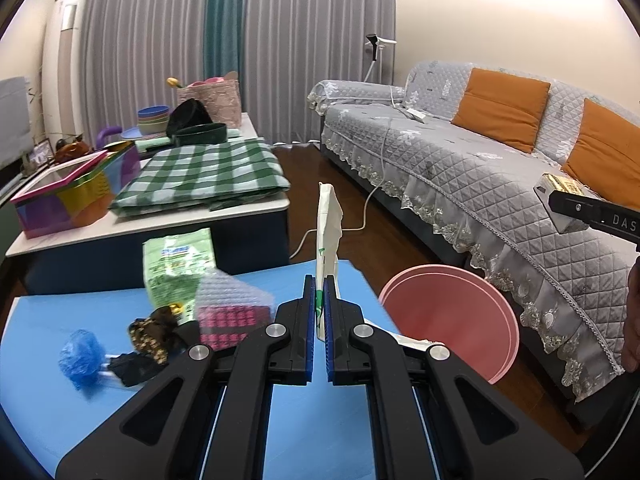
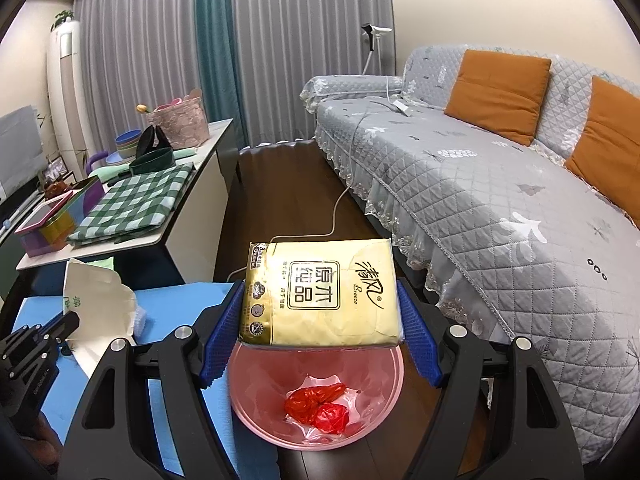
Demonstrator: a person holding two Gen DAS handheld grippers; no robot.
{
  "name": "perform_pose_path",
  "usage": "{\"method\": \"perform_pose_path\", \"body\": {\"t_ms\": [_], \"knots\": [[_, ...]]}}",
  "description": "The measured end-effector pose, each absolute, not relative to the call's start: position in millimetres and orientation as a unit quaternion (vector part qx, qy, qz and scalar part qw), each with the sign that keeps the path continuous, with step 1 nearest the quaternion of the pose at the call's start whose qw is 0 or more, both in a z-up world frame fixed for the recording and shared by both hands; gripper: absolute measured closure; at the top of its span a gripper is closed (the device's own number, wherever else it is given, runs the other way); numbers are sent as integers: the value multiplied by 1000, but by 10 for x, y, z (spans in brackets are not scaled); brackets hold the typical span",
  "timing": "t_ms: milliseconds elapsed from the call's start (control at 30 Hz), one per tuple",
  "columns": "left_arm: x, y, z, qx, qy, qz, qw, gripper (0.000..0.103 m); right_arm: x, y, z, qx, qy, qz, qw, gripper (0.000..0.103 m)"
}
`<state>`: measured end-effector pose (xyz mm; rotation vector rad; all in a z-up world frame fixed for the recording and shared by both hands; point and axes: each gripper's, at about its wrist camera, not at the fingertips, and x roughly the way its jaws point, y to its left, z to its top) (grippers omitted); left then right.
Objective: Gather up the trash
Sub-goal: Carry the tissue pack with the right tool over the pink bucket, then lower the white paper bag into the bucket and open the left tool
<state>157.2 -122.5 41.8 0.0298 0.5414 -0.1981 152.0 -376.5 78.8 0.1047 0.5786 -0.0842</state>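
Left gripper (image 1: 319, 312) fingers pinch paper wrapper (image 1: 328, 224) (upright); right gripper (image 2: 322, 320) tilted down, clamps tissue pack (image 2: 320, 292)

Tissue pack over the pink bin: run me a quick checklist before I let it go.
1. Right gripper clamped on the tissue pack: ok, pads press both sides.
2. Pack above the pink bin mouth: ok, the bin opens directly below it.
3. Room in the bin: ok, only red plastic wrap at the bottom.
4. Left gripper holding the white paper carton: ok, jaws shut on it.
5. Left gripper clear of the drop path: ok, it sits off to the side over the blue mat.
6. Trash left on the mat: not ok, several pieces remain.
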Motion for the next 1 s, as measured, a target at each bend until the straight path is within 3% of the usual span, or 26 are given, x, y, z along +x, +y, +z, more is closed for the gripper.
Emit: {"method": "perform_pose_path", "body": {"t_ms": [1000], "knots": [[2052, -2137, 113, 26, 288, -153, 945, 99, 1841, -4049, 519, 91, 311, -60, 944, 31]]}}
